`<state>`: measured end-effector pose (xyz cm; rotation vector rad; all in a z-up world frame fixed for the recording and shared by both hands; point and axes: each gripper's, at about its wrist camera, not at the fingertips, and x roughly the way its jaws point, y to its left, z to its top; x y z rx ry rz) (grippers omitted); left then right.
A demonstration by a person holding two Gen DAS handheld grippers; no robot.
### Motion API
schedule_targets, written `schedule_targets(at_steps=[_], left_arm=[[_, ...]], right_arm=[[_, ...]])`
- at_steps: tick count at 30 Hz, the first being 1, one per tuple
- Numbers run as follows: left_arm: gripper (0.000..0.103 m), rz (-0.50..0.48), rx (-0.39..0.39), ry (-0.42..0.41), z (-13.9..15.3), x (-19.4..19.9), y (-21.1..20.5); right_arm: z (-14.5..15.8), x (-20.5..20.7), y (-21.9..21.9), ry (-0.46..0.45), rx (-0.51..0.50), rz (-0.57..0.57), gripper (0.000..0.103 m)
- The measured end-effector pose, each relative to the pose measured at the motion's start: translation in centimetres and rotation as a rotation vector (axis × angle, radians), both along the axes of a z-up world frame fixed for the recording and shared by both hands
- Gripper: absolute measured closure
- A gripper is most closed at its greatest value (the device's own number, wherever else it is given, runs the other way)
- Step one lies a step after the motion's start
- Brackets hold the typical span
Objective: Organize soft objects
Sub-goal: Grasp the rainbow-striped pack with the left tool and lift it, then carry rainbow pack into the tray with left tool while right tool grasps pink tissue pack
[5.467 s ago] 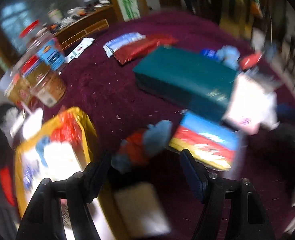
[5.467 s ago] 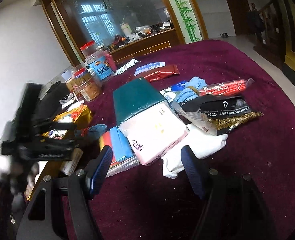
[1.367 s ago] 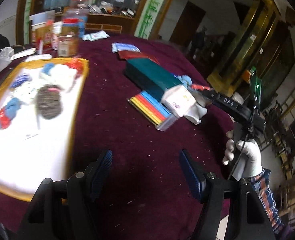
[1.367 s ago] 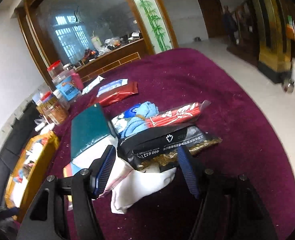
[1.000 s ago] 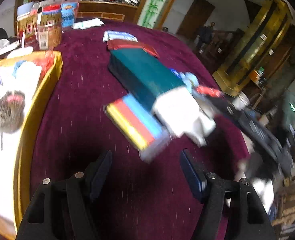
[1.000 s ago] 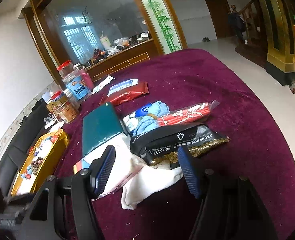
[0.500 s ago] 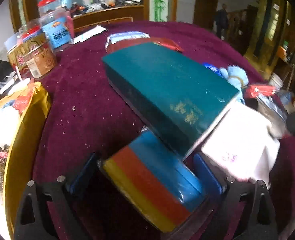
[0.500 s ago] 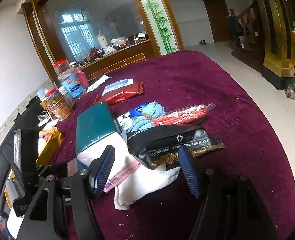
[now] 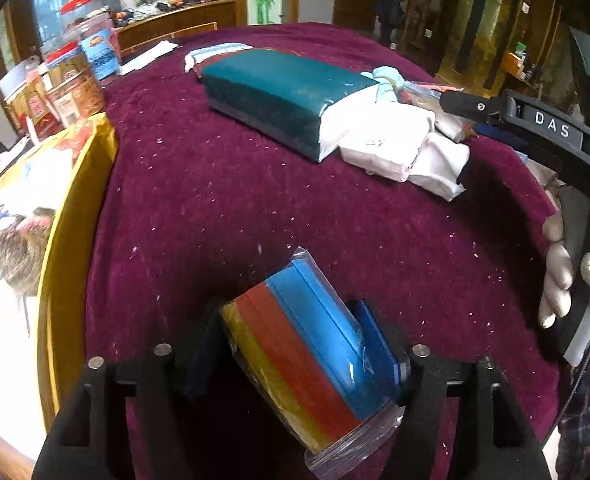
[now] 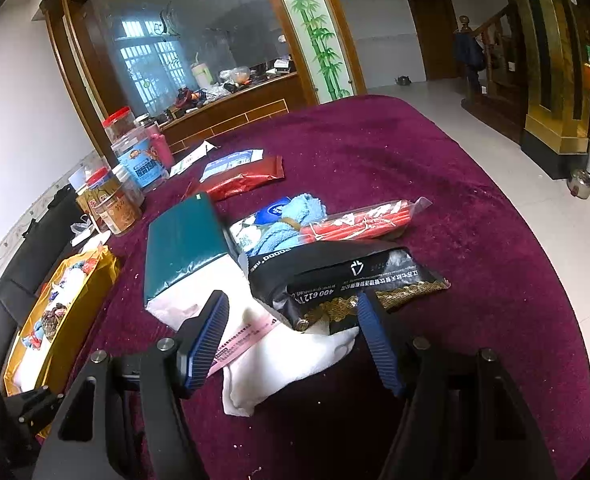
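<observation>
Left claw (image 9: 291,354) closed around a clear-wrapped pack of coloured cloths (image 9: 307,344), jaws having just narrowed onto it; pack sits tilted over the maroon desk (image 9: 235,200), away from the teal box (image 9: 279,92). Right claw (image 10: 295,340) open, gripping nothing, above the white cloth (image 10: 287,364) and black packet (image 10: 335,280). Yellow tray (image 9: 55,280) lies left.

Left wrist view: close, steep down onto table (image 9: 255,208) near edge. Right wrist view: shallower, toward far edge. Both share teal box (image 9: 283,92) (image 10: 183,240), yellow tray (image 9: 71,216) (image 10: 79,304).
</observation>
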<state>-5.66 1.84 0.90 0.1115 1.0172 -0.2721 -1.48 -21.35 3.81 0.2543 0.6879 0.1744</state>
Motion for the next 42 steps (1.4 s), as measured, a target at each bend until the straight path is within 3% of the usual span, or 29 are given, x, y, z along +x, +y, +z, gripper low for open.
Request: schedule_targets(at_steps=[2,5,7,9,11,12,22,29,35,42], left_arm=[[0.009,0.033,0.003,-0.001,-0.4,-0.1,-0.1],[0.005,0.049,0.044,-0.039,-0.6,-0.5,-1.1],[0.012,0.031,0.043,-0.044,-0.6,-0.5,-1.4],[0.046,0.006,0.002,-0.045,-0.2,-0.7,-1.2],[0.049,-0.006,-0.031,-0.038,0.1,-0.9,-0.7],[0.049,-0.012,-0.082,-0.027,0.5,-1.3,-0.2],[0.049,0.001,-0.298,-0.152,5.2,-7.5,5.1],[0.049,0.066,-0.353,-0.227,7.5,-10.0,10.8],[0.049,0.162,-0.401,-0.234,6.4,-10.5,16.0],[0.049,0.255,-0.448,-0.232,5.0,-11.0,20.3]], right_arm=[[0.0,0.0,-0.1,0.000,-0.003,-0.006,0.035],[-0.1,0.1,-0.1,0.003,-0.006,-0.010,0.035],[-0.2,0.2,-0.1,0.006,-0.014,-0.011,0.035],[-0.2,0.3,-0.1,0.007,-0.019,-0.014,0.035],[-0.2,0.3,-0.2,0.002,-0.023,-0.019,0.035],[-0.2,0.3,-0.2,0.001,-0.025,-0.022,0.035],[-0.3,0.3,-0.2,-0.005,-0.039,-0.034,0.035],[0.5,-0.9,-0.5,-0.007,-0.031,-0.057,0.035],[0.8,-0.7,2.1,0.099,0.049,0.063,0.035],[-0.3,3.4,6.5,0.239,-0.053,0.010,0.035]])
